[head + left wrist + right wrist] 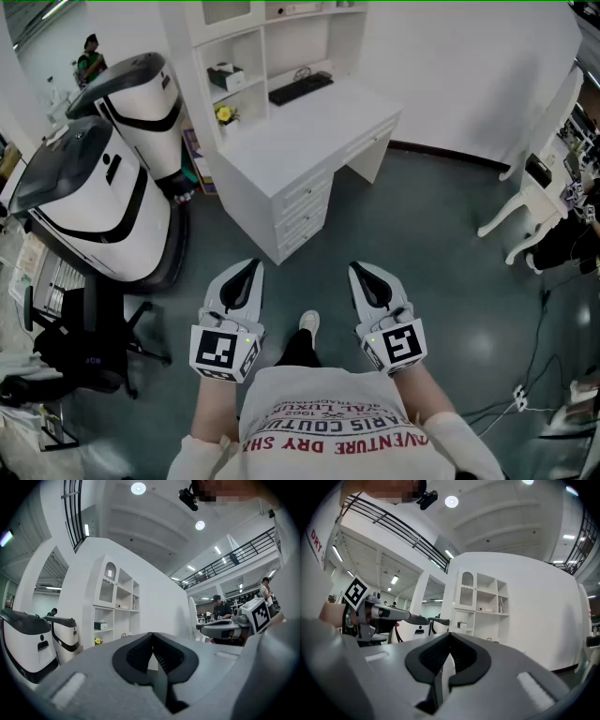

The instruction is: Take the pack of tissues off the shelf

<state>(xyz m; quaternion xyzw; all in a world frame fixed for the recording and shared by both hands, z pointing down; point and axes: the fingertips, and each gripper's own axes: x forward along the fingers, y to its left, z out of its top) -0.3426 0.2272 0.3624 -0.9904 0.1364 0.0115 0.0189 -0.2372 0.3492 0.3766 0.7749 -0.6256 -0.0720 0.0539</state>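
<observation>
The person stands on a dark floor (441, 244), well apart from a white desk (309, 141) that carries a white shelf unit (281, 33) along its back. The pack of tissues (225, 77) sits in the left column of that unit, in the open compartment just above a small bunch of yellow flowers (225, 114). It looks like a small dark-and-light box; the left gripper view shows it at (100, 626) and the right gripper view at (462, 625), too small to tell more. A black keyboard (300, 88) lies on the desk under the middle shelves. Both tongs are held low in front of the person's chest, side by side but apart, pointing toward the desk and nowhere near the shelf. The left gripper (251, 267) has its jaws closed all the way, the dark pads meeting tip to tip with nothing between them (153, 641). The right gripper (360, 271) is likewise closed and empty, its tips touching (449, 641). A white shoe (308, 322) shows on the floor between the two tools. To the left of the desk stand two big white machines with black trim (94, 206), and a black office chair (75, 352) stands nearer the person on that side. A white chair (534, 192) stands off to the right.
</observation>
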